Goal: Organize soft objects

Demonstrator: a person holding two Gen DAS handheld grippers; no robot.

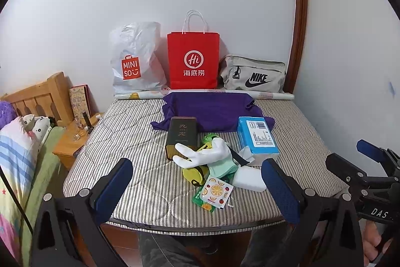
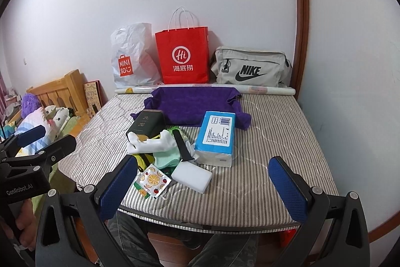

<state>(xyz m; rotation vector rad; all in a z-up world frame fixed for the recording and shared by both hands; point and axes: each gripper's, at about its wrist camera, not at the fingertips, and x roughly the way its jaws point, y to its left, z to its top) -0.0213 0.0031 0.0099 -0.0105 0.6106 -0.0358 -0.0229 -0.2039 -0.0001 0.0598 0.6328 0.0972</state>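
Where striped: 3 bags (image 1: 193, 61), 1 sponge (image 1: 250, 179).

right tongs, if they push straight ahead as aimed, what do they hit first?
Probably the white sponge block, lying nearest between the open right tongs. Just behind it sits the blue tissue pack. Depth is unclear through the fisheye, so they might pass above the block.

Obstacles I logged: a cluttered pile (image 1: 212, 164) at centre frame, flanked by a dark box (image 1: 181, 137) and a blue pack (image 1: 257, 137). Striped mattress (image 1: 140, 179) lay bare at lower left and far right, where I saw passage.
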